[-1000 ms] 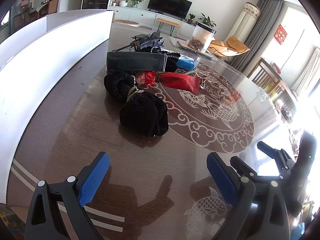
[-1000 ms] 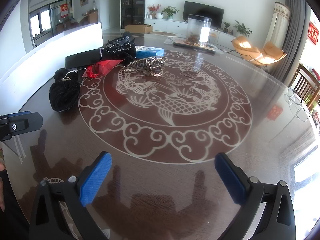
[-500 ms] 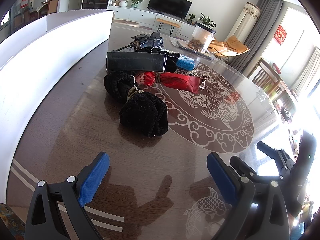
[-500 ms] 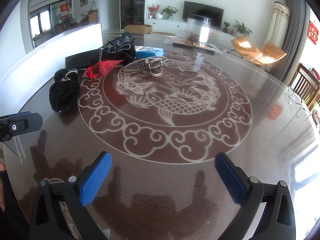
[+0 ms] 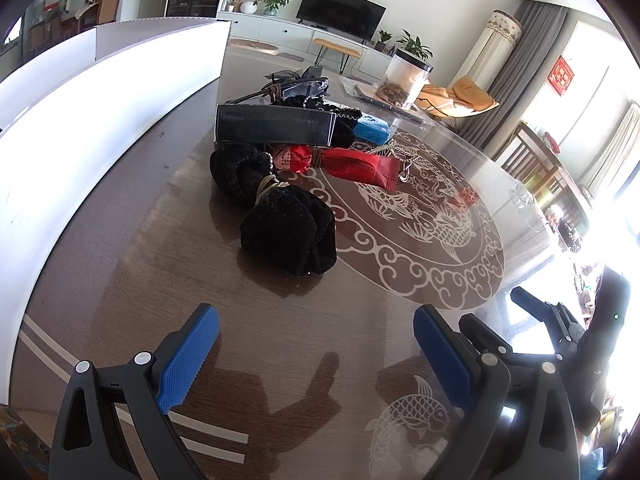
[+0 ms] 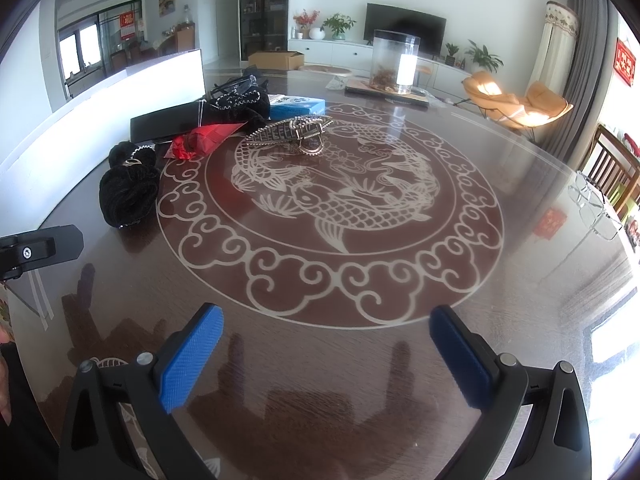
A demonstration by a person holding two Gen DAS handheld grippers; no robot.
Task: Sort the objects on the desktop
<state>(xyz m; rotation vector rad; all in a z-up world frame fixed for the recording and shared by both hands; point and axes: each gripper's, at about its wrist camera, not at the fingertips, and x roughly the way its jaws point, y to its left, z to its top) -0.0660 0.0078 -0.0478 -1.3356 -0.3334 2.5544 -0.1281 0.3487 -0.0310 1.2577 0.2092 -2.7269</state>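
Dark brown and glossy, the round table (image 6: 520, 240) is inlaid with a pale fish-and-cloud medallion (image 6: 332, 208), and a living room is seen behind it.

Nearest in the left wrist view, the left gripper (image 5: 316, 354) is held low over the bare table edge, its jaws spread wide with nothing between the blue pads (image 5: 188, 360). The right gripper (image 6: 326, 356) is presented likewise in its own view, jaws wide and empty; it is also visible at the right edge of the left view.

Just beyond the left gripper, a black velvet scrunchie bundle (image 5: 280, 220) tied with a light cord is laid on the table, outside the medallion's rim. Behind it, a red packet (image 5: 360, 166) is placed, with a small red wrapped item (image 5: 294, 158) touching its left end. A long black box (image 5: 276, 124) stands on its edge behind these. A blue box (image 5: 372, 128) and a black lace-trimmed pouch (image 6: 240, 104) lie beside it. Farther back, a pile of dark cords and plastic (image 5: 296, 82) is seen.

In the right wrist view, a metallic hair claw clip (image 6: 292, 134) rests on the upper part of the medallion, just right of the red packet.

A white upright panel (image 5: 80, 120) runs along the left side of the table. At the far side, a clear cylindrical jar (image 6: 394, 62) is set on a flat tray. Beyond the table, a television (image 6: 404, 34), potted plants and an orange chair (image 6: 516, 106) are visible.
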